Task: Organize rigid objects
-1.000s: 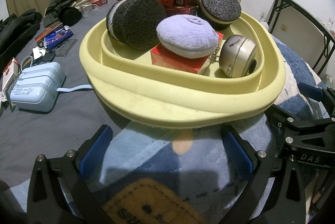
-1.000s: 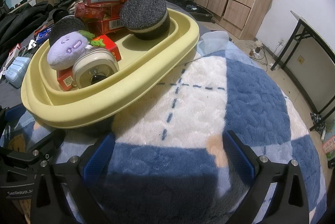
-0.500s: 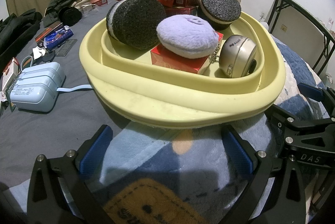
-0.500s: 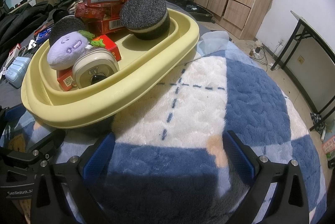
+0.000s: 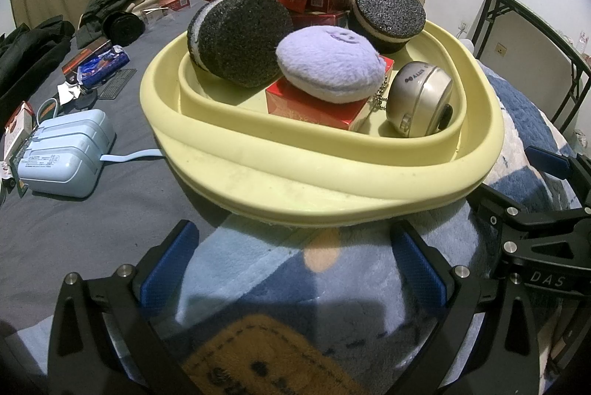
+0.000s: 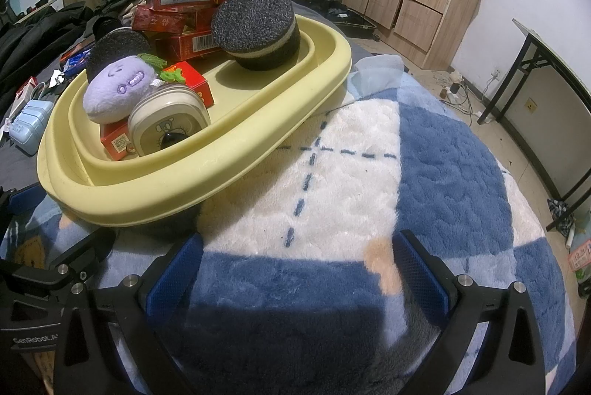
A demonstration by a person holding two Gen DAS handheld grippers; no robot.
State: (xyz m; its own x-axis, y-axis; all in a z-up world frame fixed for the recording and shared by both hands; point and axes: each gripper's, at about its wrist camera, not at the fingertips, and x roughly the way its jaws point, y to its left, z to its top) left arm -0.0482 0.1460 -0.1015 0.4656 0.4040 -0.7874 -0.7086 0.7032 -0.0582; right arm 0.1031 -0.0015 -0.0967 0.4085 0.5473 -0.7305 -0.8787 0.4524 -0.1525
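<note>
The yellow tray point(image 5: 332, 180) sits on the blanketed bed point(image 6: 369, 173), at 12 o'clock just beyond the left gripper point(image 5: 291, 265) and 10 o'clock from the right gripper point(image 6: 295, 265). Both grippers hang wide apart, empty. From the right wrist, the tray's long axis runs 8 to 2 o'clock.

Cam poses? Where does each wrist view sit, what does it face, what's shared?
Left wrist: low behind the open left gripper, facing the pale yellow plastic tray; right gripper at right edge.
Right wrist: behind the open right gripper, facing the blue-and-white plush blanket; tray and left gripper at left.
Shared: tray, purple plush toy, blanket.
</note>
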